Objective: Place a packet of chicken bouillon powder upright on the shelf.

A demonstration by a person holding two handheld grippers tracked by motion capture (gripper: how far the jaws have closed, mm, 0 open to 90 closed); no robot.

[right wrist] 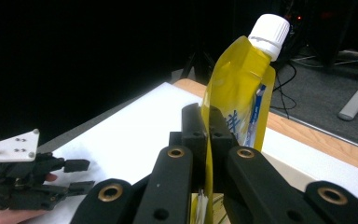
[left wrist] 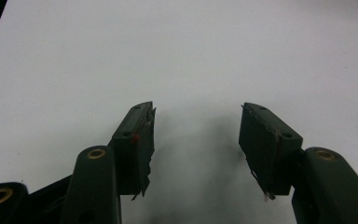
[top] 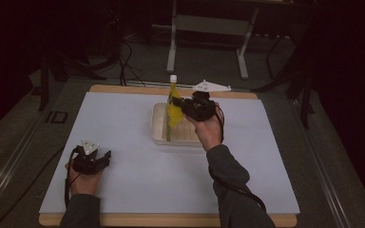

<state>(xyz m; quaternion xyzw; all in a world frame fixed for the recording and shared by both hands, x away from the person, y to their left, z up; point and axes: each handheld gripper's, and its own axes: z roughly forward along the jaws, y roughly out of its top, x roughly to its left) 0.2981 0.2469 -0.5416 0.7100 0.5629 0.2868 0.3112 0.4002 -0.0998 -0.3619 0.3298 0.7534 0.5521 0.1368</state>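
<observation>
I have the right gripper (top: 183, 105) raised over the far middle of the worktop (top: 133, 190), its jaws pinched flat on a yellow pouch (top: 173, 108) with a white screw cap (top: 173, 78). In the right gripper view the pouch (right wrist: 235, 93) stands upright between the pressed-together jaws, cap (right wrist: 271, 29) uppermost. It hangs above a shallow white tray (top: 159, 126) that sits toward the far edge; I cannot tell whether the pouch's bottom touches it. My left gripper (top: 102, 159) rests near the worktop's near left corner, well apart from the tray, jaws spread with only bare white surface (left wrist: 191, 56) between them.
</observation>
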